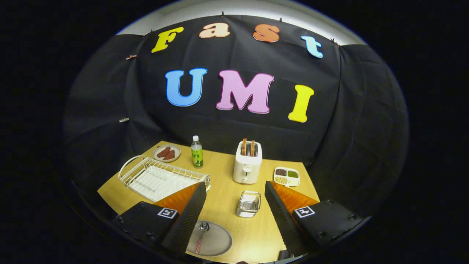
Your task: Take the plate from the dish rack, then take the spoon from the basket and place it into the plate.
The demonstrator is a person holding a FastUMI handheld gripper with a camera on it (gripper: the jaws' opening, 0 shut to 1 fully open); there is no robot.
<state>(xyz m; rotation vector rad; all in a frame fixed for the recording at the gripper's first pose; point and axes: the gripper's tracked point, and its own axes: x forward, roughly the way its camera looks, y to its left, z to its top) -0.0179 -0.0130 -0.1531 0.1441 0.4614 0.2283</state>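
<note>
A round grey plate [214,242] lies on the wooden table [223,205] close under my left finger, partly hidden by it. A spoon [201,234] with a pink handle rests in the plate, bowl end toward the far side. My gripper [234,194] hangs well above the table, open wide, with nothing between its fingers. A small wire basket [248,204] stands just ahead between the fingers. The white wire dish rack [161,178] sits beyond the left finger with no plate standing in it.
A white toaster [247,163] with two slices stands past the basket. A green-labelled bottle [196,152] and a small dish of brown food [167,153] sit at the far left. A divided snack tray [287,176] lies to the right of the toaster.
</note>
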